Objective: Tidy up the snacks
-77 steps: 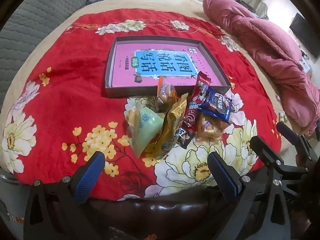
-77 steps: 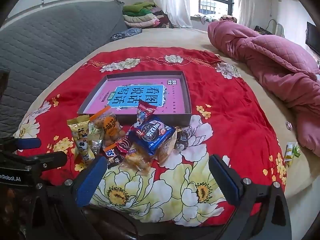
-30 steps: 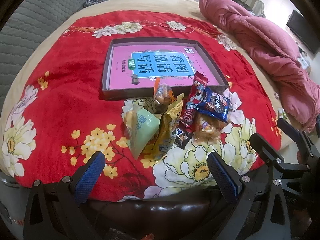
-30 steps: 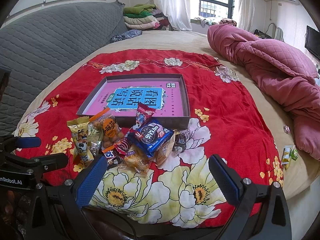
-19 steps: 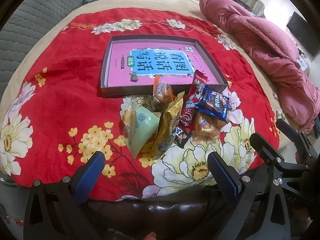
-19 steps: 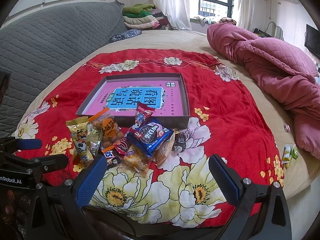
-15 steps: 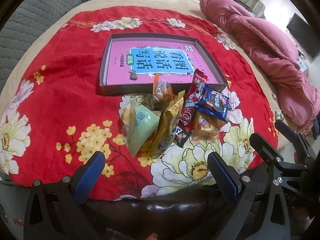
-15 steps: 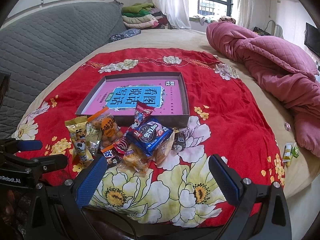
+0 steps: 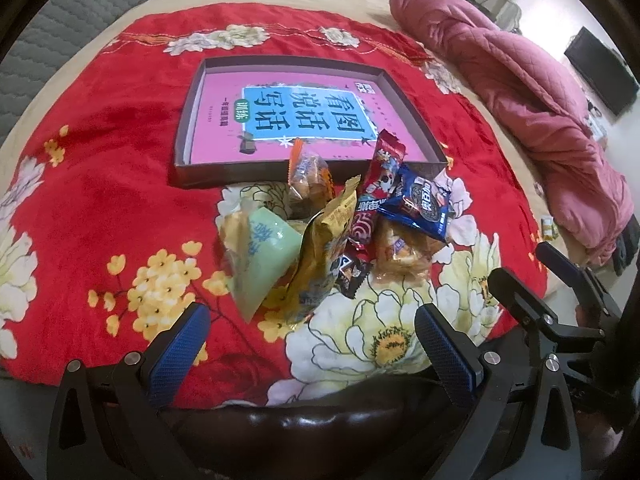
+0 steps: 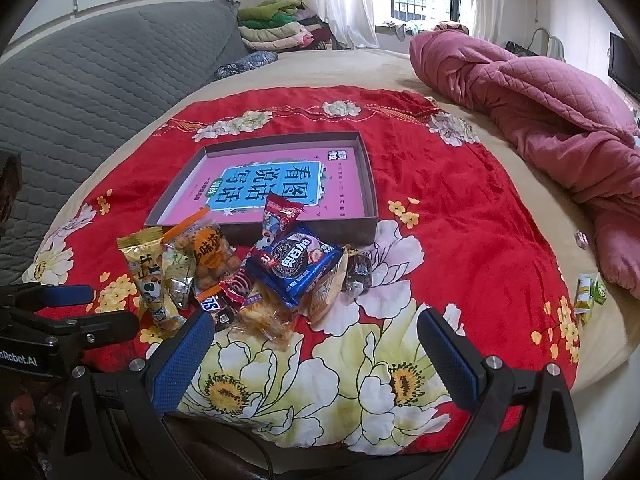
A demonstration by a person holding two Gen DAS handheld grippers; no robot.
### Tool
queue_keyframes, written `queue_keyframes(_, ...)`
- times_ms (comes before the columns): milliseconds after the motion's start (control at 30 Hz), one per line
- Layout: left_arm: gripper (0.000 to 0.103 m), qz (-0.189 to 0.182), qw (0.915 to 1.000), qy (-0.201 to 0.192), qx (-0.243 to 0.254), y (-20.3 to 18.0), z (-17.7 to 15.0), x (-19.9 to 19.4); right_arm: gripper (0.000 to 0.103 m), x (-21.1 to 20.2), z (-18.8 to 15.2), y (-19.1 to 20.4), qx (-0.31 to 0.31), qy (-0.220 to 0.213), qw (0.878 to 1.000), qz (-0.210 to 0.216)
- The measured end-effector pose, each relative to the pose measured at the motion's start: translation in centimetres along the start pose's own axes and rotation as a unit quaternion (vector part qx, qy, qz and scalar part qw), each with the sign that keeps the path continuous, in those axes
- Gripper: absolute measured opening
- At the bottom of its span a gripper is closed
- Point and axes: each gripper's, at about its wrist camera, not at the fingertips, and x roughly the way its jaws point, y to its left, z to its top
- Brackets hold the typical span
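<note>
red snack packet (image 9: pixel 376 196) | long axis toward box (image 9: pixel 188 136) | leaning on rim

Snack pile (image 9: pixel 340 236) crowds the tray's (image 9: pixel 188 136) near wall. Tray interior and red blanket (image 9: pixel 100 200) on either side lie open.

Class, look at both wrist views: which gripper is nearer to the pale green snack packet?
Left. The left gripper hangs open just short of the pale green snack packet, at the pile's left edge. The right gripper, also open, faces the pile's right side, farther off.
</note>
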Motion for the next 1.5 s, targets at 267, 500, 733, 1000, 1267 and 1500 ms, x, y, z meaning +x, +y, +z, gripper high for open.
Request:
queue_keyframes(267,0.087,0.019,0.9994,-0.027,0.010,-0.3,0.7,0.4,0.102,1.5,0.4,-0.6,0.006,-0.003,1.000,0.005)
queue_keyframes(500,0.068,0.014,0.9994,-0.029,0.014,-0.4,1.0,0.8,0.102,3.5,1.7,-1.2,-0.010,-0.025,0.998,0.053)
queue_keyframes(733,0.067,0.011,0.9993,-0.034,0.010,-0.4,1.5,1.5,0.102,6.0,2.6,-1.0,-0.059,-0.031,0.995,0.078)
queue_keyframes(1000,0.040,0.005,0.9999,-0.016,-0.001,0.1,1.8,3.0,0.102,8.7,3.0,-0.5,-0.094,-0.022,0.992,0.087)
queue_keyframes(1267,0.019,-0.017,0.9995,-0.026,-0.012,0.5,1.9,2.6,0.102,9.1,3.0,-0.9,-0.089,-0.029,0.990,0.101)
queue_keyframes(1500,0.017,-0.038,0.9985,-0.035,-0.018,0.8,1.9,1.9,0.102,10.4,3.2,-0.2,-0.123,-0.020,0.988,0.092)
